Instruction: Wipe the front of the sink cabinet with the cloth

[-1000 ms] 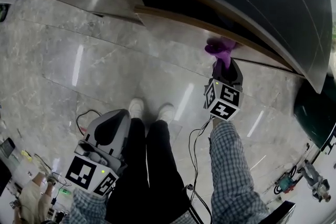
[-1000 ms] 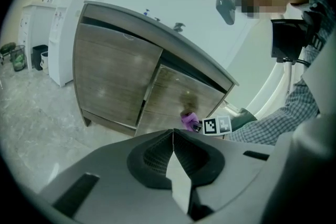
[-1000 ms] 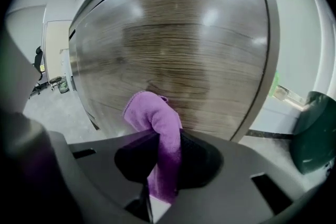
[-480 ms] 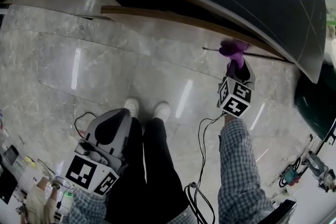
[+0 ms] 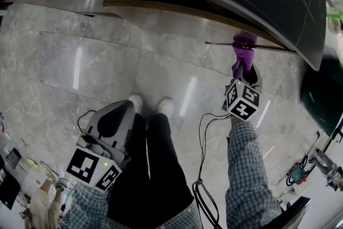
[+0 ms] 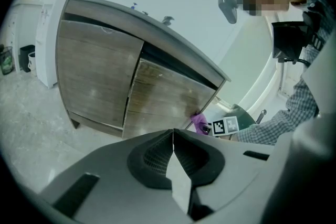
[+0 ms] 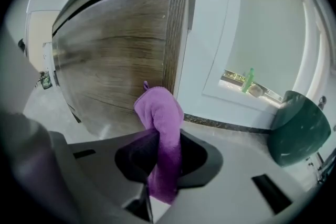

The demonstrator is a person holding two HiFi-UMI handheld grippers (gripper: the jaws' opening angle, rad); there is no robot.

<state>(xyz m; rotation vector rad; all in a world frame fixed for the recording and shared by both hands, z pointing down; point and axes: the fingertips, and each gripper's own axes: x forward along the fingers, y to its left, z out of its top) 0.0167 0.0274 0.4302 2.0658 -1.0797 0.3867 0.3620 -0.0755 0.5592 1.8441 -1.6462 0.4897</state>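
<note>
Head view: shows the right gripper (image 5: 240,66) at right of centre, jaws clamped on a purple cloth (image 5: 244,45), with the free end of the cloth meeting the lower right edge of the cabinet (image 5: 177,9) toward the upper right of the frame. Shows the left gripper (image 5: 119,111) at lower left beside the legs, well apart from the cabinet. Left gripper view: confirms jaws pressed together with nothing between them; places the cloth at the bottom right corner of the wooden doors, just right of centre. Right gripper view: shows the cloth standing up out of the jaws at centre, tip lying over the right edge of the door; cannot confirm firm contact from here. Judged as wiping under way at the far right end of the front. Cannot tell from the wood which parts are already wiped, so treat the left door and upper areas as possibly outstanding. Against the earlier head frames: cloth and right gripper shifted rightward along the cabinet base; left gripper unchanged at lower left.
</note>
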